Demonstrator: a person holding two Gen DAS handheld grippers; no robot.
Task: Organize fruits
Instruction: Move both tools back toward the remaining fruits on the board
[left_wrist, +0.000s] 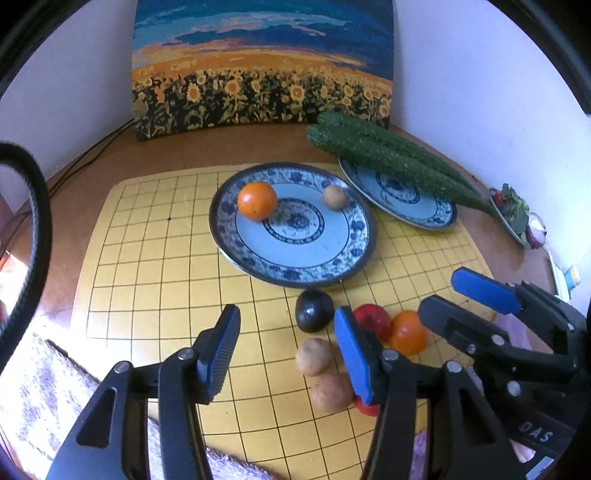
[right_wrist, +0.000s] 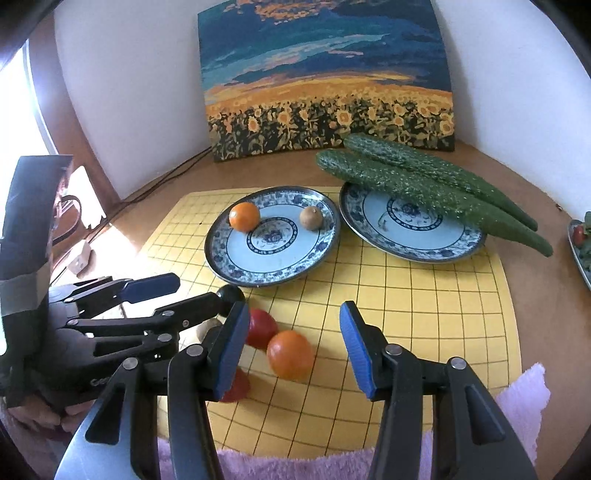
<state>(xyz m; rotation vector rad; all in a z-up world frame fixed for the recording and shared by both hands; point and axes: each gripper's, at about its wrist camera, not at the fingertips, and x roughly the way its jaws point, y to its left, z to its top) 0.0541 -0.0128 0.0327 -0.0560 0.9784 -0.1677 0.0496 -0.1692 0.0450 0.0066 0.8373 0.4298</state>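
Crowding the open left tool (left_wrist: 286, 349), potatoes (left_wrist: 314, 356), perhaps an avocado (left_wrist: 314, 310); right tool (right_wrist: 293, 341) open above orange (right_wrist: 290, 354)

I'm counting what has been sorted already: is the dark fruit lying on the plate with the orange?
No, the dark fruit lies on the yellow grid mat, just outside the rim of the left plate holding the orange.
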